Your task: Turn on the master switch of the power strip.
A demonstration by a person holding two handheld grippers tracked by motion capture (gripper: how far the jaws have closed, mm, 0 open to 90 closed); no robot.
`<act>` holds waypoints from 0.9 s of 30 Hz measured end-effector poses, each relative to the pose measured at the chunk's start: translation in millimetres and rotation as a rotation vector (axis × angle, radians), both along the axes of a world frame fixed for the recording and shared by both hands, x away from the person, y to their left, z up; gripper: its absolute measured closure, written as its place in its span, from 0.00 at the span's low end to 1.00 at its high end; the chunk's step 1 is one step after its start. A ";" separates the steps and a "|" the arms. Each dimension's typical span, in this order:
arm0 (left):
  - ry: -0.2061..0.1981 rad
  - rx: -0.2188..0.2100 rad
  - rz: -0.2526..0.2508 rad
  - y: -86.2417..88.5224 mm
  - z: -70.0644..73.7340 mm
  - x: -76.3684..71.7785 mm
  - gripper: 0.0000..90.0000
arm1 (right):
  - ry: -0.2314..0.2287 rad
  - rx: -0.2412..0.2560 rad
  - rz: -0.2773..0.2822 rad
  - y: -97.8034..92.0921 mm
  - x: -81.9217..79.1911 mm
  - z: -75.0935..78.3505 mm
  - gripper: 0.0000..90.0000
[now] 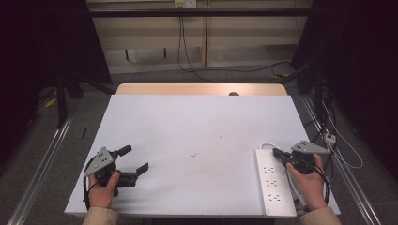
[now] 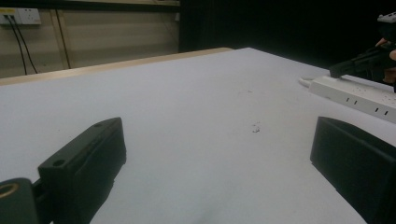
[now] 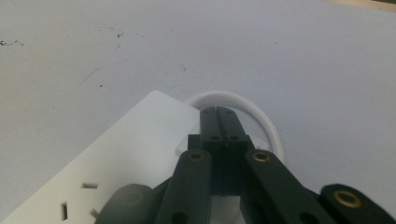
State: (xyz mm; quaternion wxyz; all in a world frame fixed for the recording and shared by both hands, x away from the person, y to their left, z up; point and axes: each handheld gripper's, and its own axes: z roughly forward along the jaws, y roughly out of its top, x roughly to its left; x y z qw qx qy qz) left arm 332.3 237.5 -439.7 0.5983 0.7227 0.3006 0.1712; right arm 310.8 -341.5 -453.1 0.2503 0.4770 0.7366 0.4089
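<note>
Right tongs closed, tips over power strip far end, maybe its switch; left tongs open, idle on tabletop.

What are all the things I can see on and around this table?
Power strip: one, white, near right part of the table, under the right gripper's tips.
Power strip cord: one, white, looping off the strip's far end.
Table: one, white top with a wooden far edge.
Wall sockets: white, on the back wall, with black cables hanging down.
Left gripper: one, black, near left of the table, jaws wide apart over bare tabletop.
Right gripper: one, black, jaws closed together above the strip's far end.
Hands: two, one holding each gripper.
</note>
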 end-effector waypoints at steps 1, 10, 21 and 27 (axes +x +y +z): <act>0.000 0.000 0.001 0.0 0.0 -0.1 0.04 | 0.001 0.004 -0.002 -0.2 0.0 -0.1 1.00; 0.002 0.000 0.004 0.7 -0.1 0.0 0.04 | -0.003 0.037 -0.014 -3.9 -0.4 0.7 1.00; 0.002 0.000 0.002 0.5 -0.1 0.4 0.04 | -0.013 0.032 -0.007 -2.5 -0.7 0.3 1.00; 0.001 0.002 0.004 1.2 0.0 0.3 0.04 | -0.019 0.056 -0.015 -3.2 -1.0 1.7 1.00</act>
